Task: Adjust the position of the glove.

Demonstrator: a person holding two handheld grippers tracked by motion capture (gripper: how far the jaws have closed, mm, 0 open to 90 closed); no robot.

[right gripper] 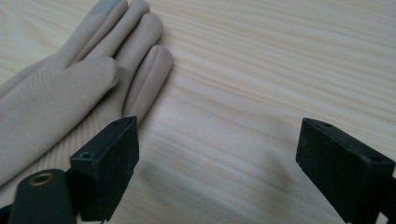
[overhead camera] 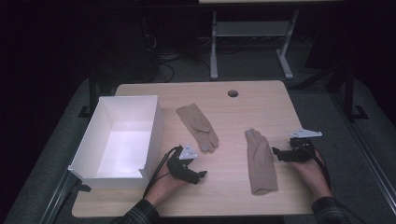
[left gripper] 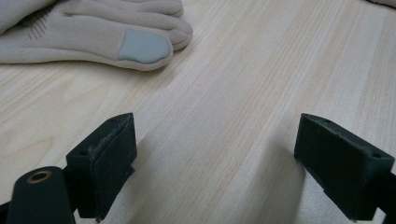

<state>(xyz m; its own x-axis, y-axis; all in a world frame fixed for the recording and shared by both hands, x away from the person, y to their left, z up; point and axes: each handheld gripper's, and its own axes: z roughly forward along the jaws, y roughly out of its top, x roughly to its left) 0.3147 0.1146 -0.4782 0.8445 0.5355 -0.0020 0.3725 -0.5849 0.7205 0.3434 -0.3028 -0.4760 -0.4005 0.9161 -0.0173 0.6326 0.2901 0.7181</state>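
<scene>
A: Start nearest the person. What do you see?

B: From the high view, two hands come in at the bottom edge. The left tongs lie low over the counter, just right of the white box. The right tongs sit at the right edge of the nearer beige glove.

A: Apart or together?

B: Both apart, holding nothing. The left gripper view shows the left tongs with bare wood grain between the jaws. The right gripper view shows the right tongs equally wide.

A: And the gloves?

B: The right gripper view shows the nearer glove lying flat, its fingers reaching just past the left jaw; whether that jaw touches the fabric I cannot tell. A grey fingertip patch shows at the top there, which the high view barely resolves.

A: Farther off?

B: The second glove lies mid-counter, between box and nearer glove. The left gripper view shows the second glove ahead and left of the jaws, apart from them, with its grey fingertip patch clear. The box, open-topped, stands at the counter's left edge.
</scene>
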